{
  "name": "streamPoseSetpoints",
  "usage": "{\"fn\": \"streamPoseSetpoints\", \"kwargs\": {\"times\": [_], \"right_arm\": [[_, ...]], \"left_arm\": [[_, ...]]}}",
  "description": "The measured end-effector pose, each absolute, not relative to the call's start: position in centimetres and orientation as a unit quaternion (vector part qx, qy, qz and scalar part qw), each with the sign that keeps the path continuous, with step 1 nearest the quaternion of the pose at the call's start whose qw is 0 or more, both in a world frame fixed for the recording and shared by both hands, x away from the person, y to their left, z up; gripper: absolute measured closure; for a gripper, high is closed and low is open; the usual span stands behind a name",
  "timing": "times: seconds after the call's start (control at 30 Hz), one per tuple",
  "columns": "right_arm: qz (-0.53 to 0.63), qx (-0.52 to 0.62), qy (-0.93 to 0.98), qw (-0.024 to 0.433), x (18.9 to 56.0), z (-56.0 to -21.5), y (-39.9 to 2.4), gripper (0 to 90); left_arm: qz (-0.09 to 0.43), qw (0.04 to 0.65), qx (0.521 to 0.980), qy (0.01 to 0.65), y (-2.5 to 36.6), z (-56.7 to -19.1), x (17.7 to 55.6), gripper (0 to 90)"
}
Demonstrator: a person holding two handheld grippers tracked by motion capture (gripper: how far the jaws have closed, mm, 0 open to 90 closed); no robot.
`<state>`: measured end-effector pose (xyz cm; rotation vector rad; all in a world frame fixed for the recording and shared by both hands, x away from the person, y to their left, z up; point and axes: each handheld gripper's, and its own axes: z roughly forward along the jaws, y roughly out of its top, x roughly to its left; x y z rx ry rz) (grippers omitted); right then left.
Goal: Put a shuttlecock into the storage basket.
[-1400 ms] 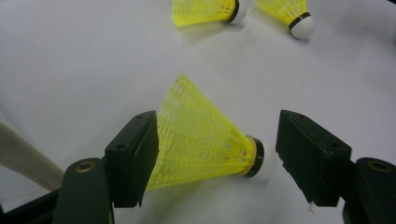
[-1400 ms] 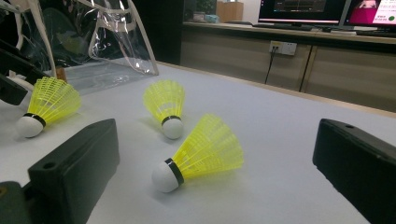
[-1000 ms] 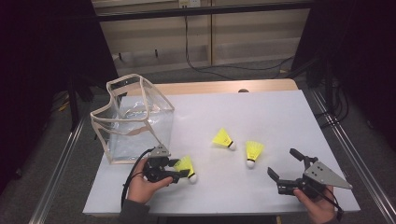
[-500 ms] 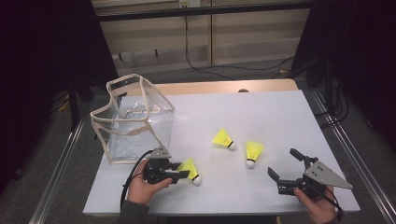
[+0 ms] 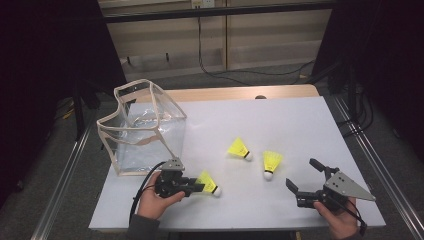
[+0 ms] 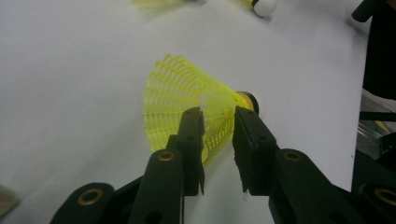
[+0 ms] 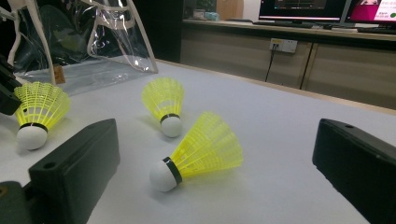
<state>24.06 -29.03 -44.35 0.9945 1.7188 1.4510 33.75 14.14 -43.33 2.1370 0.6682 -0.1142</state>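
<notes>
Left tongs (image 6: pixel 217 116) have just been closing and now pinch the yellow shuttlecock's (image 6: pixel 187 98) mesh skirt, low on the white desk (image 5: pixel 280 120) beside the clear bag (image 5: pixel 142 127); right tongs (image 5: pixel 306 176) rest wide open.

The matt black two-jaw left gripper (image 5: pixel 196 187) is showing flat, blocky jaws with brass-coloured pivot pins set into its arms, a small grey three-cornered plate sitting on top and a thin black cable looping off behind it. The matching black right gripper (image 5: pixel 306 181) is wearing a larger grey three-cornered plate (dotted with small dark screws), its pads looking thick and rectangular. A dark grey sleeve cuff (image 5: pixel 141 230) is covering the person's left wrist.
</notes>
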Motion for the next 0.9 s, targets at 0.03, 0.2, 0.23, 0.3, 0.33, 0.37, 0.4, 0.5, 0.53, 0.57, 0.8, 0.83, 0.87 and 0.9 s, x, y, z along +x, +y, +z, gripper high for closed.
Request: {"fn": "streamPoseSetpoints", "kwargs": {"times": [0.03, 0.2, 0.23, 0.3, 0.33, 0.37, 0.4, 0.5, 0.53, 0.57, 0.8, 0.83, 0.87, 0.9], "right_arm": [[0.556, 0.382, 0.658, 0.335, 24.04, -44.34, -29.07, 0.6], [0.556, 0.383, 0.657, 0.335, 24.07, -44.35, -29.1, 0.6], [0.557, 0.383, 0.657, 0.336, 24.12, -44.37, -29.08, 0.6], [0.557, 0.383, 0.657, 0.335, 24.17, -44.41, -29.07, 0.6], [0.556, 0.383, 0.657, 0.335, 24.21, -44.42, -29.07, 0.6], [0.556, 0.383, 0.657, 0.335, 24.21, -44.43, -29.04, 0.6], [0.555, 0.383, 0.658, 0.335, 24.2, -44.44, -29.02, 0.6], [0.555, 0.382, 0.658, 0.336, 24.16, -44.44, -29.03, 0.6], [0.556, 0.382, 0.658, 0.335, 24.13, -44.42, -29.06, 0.6], [0.556, 0.383, 0.657, 0.335, 24.1, -44.42, -29.08, 0.6], [0.554, 0.387, 0.657, 0.335, 24.33, -44.7, -29.43, 0.6], [0.555, 0.388, 0.656, 0.333, 24.4, -44.76, -29.44, 0.6], [0.555, 0.388, 0.656, 0.332, 24.43, -44.79, -29.46, 0.6], [0.555, 0.388, 0.657, 0.332, 24.44, -44.79, -29.47, 0.6]], "left_arm": [[-0.049, 0.435, 0.858, 0.268, 14.07, -43.33, 33.7, 76.0], [-0.062, 0.438, 0.858, 0.261, 13.83, -43.37, 33.57, 81.3], [-0.063, 0.44, 0.857, 0.262, 13.81, -43.36, 33.55, 82.3], [-0.073, 0.439, 0.856, 0.263, 13.8, -43.33, 33.53, 84.6], [-0.075, 0.438, 0.856, 0.266, 13.78, -43.31, 33.52, 85.9], [-0.078, 0.438, 0.855, 0.268, 13.77, -43.28, 33.51, 86.9], [-0.08, 0.44, 0.853, 0.268, 13.76, -43.26, 33.51, 87.8], [-0.082, 0.442, 0.851, 0.27, 13.71, -43.23, 33.51, 89.1], [-0.083, 0.444, 0.851, 0.27, 13.68, -43.23, 33.49, 89.3], [-0.083, 0.444, 0.851, 0.269, 13.65, -43.22, 33.48, 89.5], [-0.098, 0.442, 0.848, 0.275, 13.46, -43.19, 33.85, 90.0], [-0.099, 0.441, 0.848, 0.277, 13.47, -43.2, 33.9, 90.0], [-0.098, 0.441, 0.848, 0.277, 13.54, -43.2, 33.99, 90.0], [-0.097, 0.44, 0.848, 0.279, 13.61, -43.17, 34.04, 90.0]]}}
